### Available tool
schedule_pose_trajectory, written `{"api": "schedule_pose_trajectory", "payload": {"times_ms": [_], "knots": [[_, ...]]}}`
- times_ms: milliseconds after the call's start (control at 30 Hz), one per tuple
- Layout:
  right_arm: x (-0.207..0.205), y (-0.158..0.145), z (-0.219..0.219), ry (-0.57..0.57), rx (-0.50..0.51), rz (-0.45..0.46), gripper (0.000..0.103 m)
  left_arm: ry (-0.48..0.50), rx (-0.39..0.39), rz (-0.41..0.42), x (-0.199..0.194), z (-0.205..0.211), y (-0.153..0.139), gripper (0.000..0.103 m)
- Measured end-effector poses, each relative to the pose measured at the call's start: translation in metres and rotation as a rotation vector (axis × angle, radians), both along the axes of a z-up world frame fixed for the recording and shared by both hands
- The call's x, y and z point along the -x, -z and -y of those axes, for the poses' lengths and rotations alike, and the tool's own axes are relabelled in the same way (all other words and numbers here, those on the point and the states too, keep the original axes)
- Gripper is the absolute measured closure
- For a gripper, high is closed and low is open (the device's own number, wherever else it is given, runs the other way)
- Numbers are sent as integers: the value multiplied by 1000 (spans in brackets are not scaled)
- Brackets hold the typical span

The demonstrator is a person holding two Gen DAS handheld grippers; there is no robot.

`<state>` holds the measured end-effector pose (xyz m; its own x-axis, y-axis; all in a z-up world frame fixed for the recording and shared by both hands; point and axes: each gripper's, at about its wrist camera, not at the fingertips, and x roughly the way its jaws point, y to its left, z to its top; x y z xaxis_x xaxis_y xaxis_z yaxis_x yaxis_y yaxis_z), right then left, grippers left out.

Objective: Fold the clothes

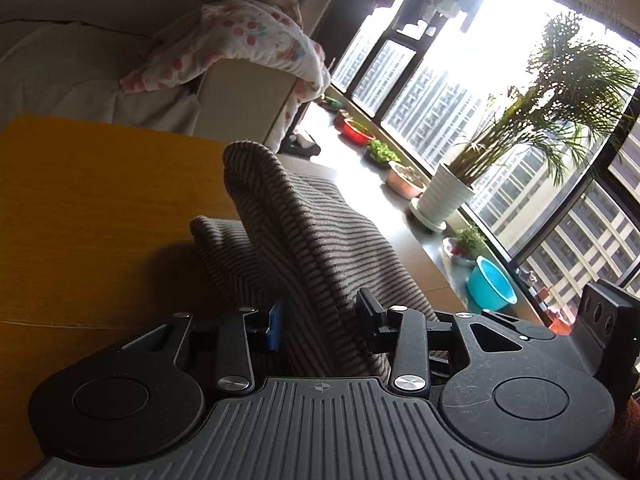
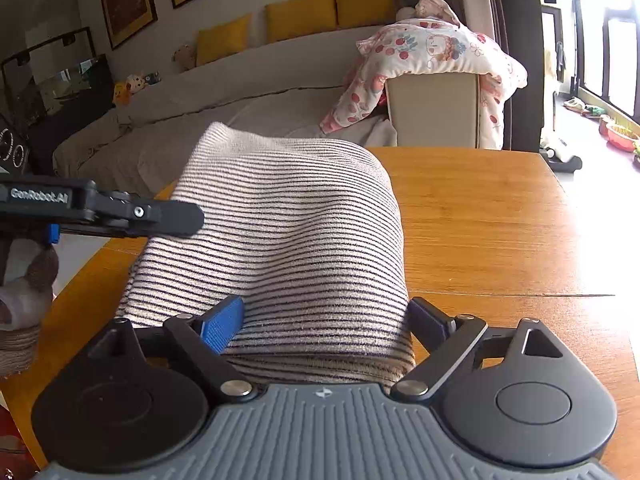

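A striped beige-and-dark knit garment [image 2: 280,232] lies bunched on the wooden table [image 2: 500,220]. My right gripper [image 2: 324,322] has its jaws wide apart with the garment's near end lying between them and over the gripper body. My left gripper [image 1: 320,320] is closed on a raised fold of the same garment [image 1: 304,232], which rises in a ridge in front of it. The left gripper also shows in the right wrist view [image 2: 176,218] at the left, beside the garment. The fingertips are hidden by cloth.
A grey sofa [image 2: 240,112] with yellow cushions stands behind the table. A cherry-print blanket [image 2: 432,60] hangs over its armrest. Potted plants [image 1: 448,192] and a blue basin [image 1: 490,286] line the window sill. Bare table lies to the right in the right wrist view.
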<state>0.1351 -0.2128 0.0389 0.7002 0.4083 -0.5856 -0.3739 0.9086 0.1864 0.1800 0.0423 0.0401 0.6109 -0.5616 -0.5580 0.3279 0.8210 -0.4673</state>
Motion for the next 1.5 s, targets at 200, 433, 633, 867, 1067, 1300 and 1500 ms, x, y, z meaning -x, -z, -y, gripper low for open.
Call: {"api": "schedule_pose_trajectory", "payload": {"times_ms": [200, 433, 633, 867, 1067, 1300, 1500], "knots": [[-7, -13, 30, -8, -165, -6, 6, -24, 54, -30, -1, -13, 19, 59], [-29, 16, 27, -26, -313, -176, 26, -21, 35, -10, 1, -15, 17, 58], [-17, -7, 15, -87, -236, -125, 30, -40, 44, -17, -3, -26, 17, 58], [-16, 16, 26, 1, -180, -132, 18, 20, 27, 18, 19, -2, 9, 58], [-16, 13, 45, 59, -171, -106, 14, 73, 129, 49, 40, 6, -2, 62], [-19, 12, 49, 73, -170, -78, 12, 67, 104, -49, 35, 13, 31, 65], [-18, 15, 35, 9, -158, -110, 18, 22, 65, -34, 32, 3, 28, 64]]}}
